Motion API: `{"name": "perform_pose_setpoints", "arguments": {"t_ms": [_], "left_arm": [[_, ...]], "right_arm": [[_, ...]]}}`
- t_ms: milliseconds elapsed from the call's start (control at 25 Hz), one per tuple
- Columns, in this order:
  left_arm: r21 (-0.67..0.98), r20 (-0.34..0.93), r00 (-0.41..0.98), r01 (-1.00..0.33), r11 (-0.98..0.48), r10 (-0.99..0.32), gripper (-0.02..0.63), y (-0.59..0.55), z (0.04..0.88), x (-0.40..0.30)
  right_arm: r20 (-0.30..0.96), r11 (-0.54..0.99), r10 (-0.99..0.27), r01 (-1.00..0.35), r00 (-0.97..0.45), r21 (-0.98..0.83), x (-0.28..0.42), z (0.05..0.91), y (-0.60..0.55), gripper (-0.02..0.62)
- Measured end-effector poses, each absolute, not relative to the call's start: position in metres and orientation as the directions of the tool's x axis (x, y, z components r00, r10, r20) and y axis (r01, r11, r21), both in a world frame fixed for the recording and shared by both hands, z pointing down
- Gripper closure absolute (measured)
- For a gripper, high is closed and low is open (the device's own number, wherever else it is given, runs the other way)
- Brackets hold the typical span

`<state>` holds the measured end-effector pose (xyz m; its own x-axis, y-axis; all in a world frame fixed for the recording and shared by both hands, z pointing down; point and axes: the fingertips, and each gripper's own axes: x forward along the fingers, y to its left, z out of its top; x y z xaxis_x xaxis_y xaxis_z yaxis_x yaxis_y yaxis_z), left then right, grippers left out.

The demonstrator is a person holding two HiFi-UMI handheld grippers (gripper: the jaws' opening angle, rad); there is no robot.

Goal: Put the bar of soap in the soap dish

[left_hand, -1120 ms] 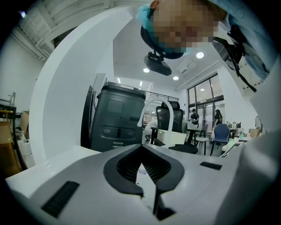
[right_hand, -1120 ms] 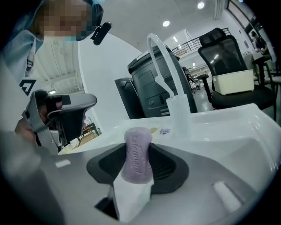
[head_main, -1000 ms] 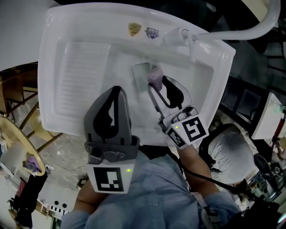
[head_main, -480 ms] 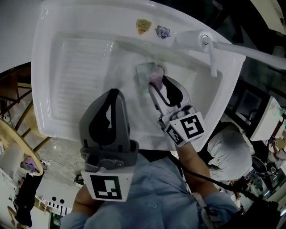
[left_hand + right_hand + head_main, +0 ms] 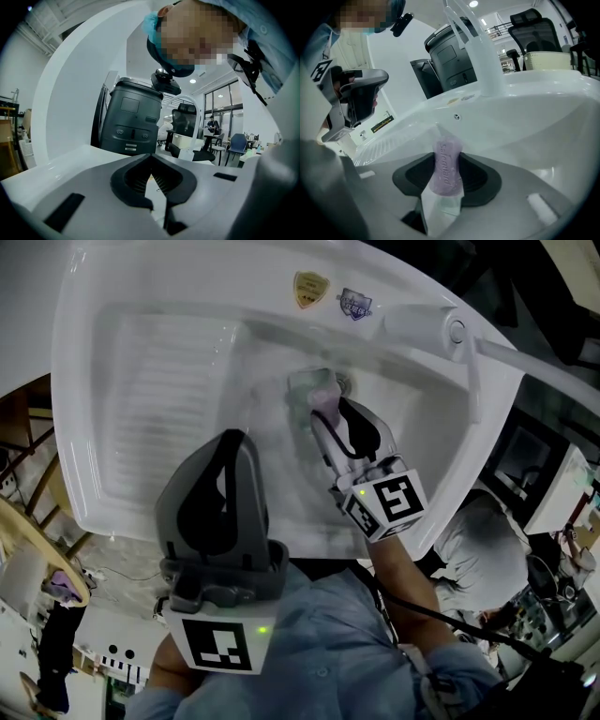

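A purple bar of soap (image 5: 324, 400) stands on edge between the jaws of my right gripper (image 5: 325, 414), which is shut on it. It hangs over a pale translucent soap dish (image 5: 302, 384) on the floor of the white sink (image 5: 122, 296). In the right gripper view the soap (image 5: 447, 161) fills the jaw gap of the right gripper (image 5: 447, 180), and the soap dish (image 5: 439, 209) shows beneath it. My left gripper (image 5: 233, 439) is shut and holds nothing, above the sink's front rim. In the left gripper view, the left gripper (image 5: 151, 177) points up and away from the sink.
The sink has a ribbed washboard slope (image 5: 159, 399) on its left and a drain hole (image 5: 344, 383) beside the dish. A white faucet pipe (image 5: 534, 367) crosses the back right corner. Two stickers (image 5: 307, 289) sit on the back rim. A dark bin (image 5: 129, 119) stands behind.
The head view has shifted, so the sink sits lower and more to the right. The right gripper still holds the soap over the dish. The left gripper has drifted slightly left.
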<state>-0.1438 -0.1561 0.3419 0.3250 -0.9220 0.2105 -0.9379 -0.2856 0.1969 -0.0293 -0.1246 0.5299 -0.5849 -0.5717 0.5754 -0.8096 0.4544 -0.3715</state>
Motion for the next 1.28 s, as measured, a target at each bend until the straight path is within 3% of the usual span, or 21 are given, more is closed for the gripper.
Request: {"name": "perform_pose_setpoints", "arguments": {"t_ms": [1200, 1280], "left_arm": [[0.197, 0.239, 0.273, -0.953, -0.229, -0.932, 0.6, -0.157, 0.349, -0.167], [0.191, 0.235, 0.27, -0.955, -0.228, -0.934, 0.6, -0.155, 0.348, -0.167]], "right_arm": [[0.784, 0.42, -0.405, -0.857, -0.47, -0.298, -0.031, 0.601, -0.114, 0.428], [0.787, 0.417, -0.405, -0.86, -0.466, -0.294, -0.03, 0.601, -0.114, 0.451]]}}
